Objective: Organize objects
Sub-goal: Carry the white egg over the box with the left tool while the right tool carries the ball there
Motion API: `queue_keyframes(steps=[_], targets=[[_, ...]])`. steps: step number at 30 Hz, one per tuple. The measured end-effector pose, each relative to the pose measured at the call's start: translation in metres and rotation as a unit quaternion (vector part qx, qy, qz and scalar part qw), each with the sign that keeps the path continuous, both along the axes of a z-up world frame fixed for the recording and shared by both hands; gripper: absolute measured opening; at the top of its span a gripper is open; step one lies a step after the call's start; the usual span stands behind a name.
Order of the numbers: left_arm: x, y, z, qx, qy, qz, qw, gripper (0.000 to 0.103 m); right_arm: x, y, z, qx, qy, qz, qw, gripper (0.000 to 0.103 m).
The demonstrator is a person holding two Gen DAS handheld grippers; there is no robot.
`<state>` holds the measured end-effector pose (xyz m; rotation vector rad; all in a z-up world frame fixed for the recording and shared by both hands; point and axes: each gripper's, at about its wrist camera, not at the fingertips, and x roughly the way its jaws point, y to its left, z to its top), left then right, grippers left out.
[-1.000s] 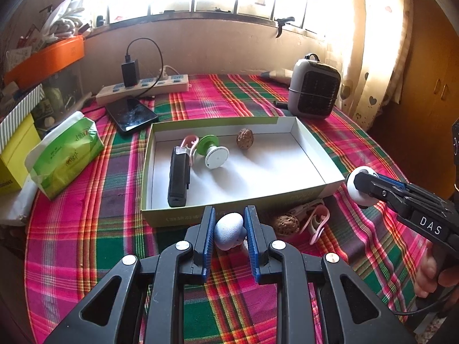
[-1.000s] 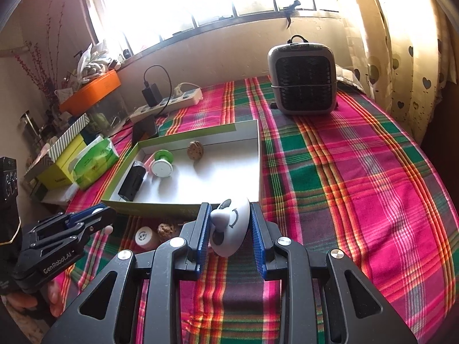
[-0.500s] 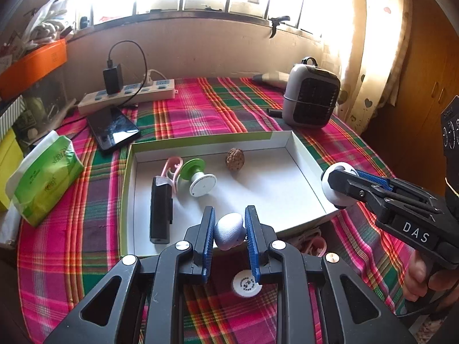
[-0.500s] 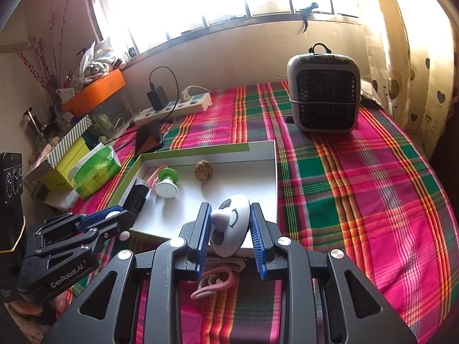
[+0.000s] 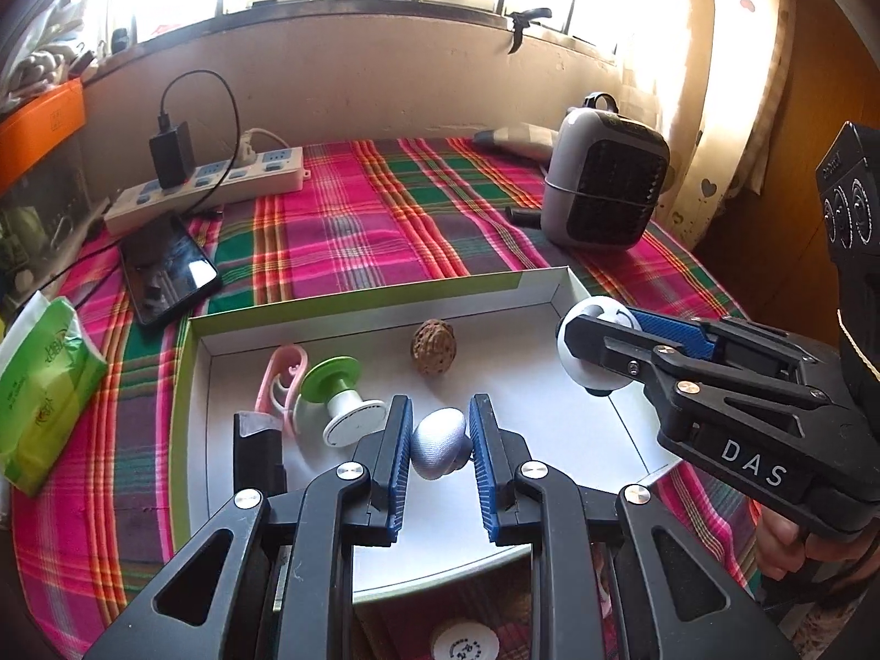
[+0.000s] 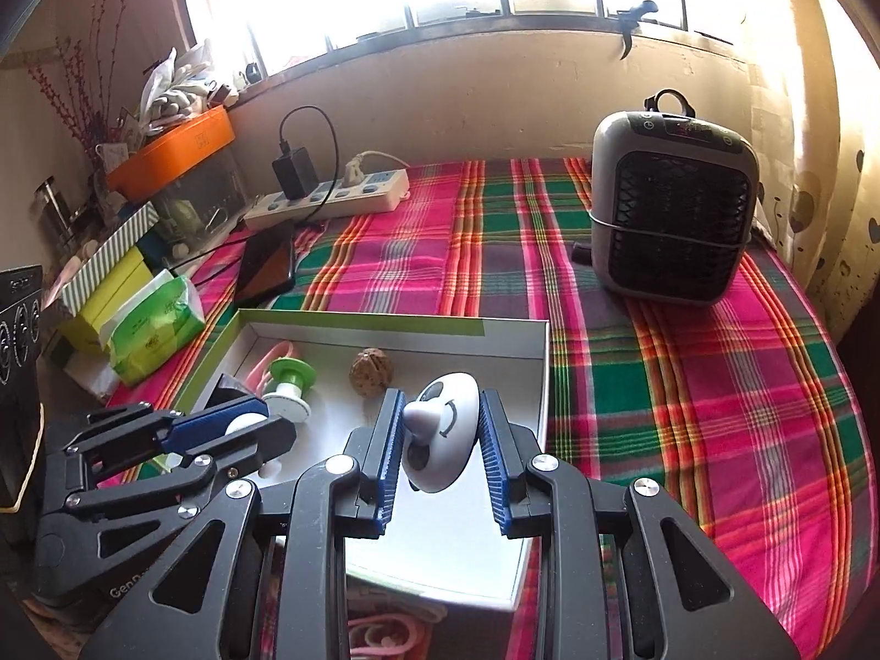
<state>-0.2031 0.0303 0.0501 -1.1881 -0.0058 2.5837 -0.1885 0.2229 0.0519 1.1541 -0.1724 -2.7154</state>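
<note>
**Both grippers loaded above the open tray**

We see the shallow white tray (image 5: 569,283) lying on the plaid tablecloth (image 5: 385,209), its left half taken by a black case (image 5: 258,454), a pink clip (image 5: 283,371), a green-topped spool (image 5: 338,393) and a walnut (image 5: 434,351); its right half lies bare. Our left gripper (image 5: 440,440) is clenched on a silvery egg-shaped piece (image 5: 440,443) above the tray floor. Our right gripper (image 6: 440,434) grasps a white rounded gadget (image 6: 445,429) near the tray's right wall. The tray's near edge hides behind the black fingers (image 5: 399,456); a round white cap (image 5: 465,643) below is cut off.
</note>
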Motion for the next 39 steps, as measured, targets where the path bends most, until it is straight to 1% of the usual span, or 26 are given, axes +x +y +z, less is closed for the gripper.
queue_keyframes(steps=[4,10,18,39], targets=[[-0.010,0.005,-0.004,-0.005,-0.002,-0.006,1.0000,0.019,-0.011,0.001,-0.004,-0.003,-0.002,0.006,1.000,0.028],[-0.025,0.011,-0.010,-0.024,-0.008,-0.011,0.9996,0.019,-0.024,0.002,-0.014,0.002,-0.015,0.008,1.000,0.028],[-0.034,0.011,-0.017,-0.027,-0.015,-0.005,0.9995,0.019,-0.035,0.003,-0.021,0.001,-0.026,0.013,1.000,0.028],[-0.046,0.012,-0.026,-0.041,-0.020,0.000,0.9990,0.019,-0.049,-0.002,-0.033,0.008,-0.029,0.021,0.999,0.028]])
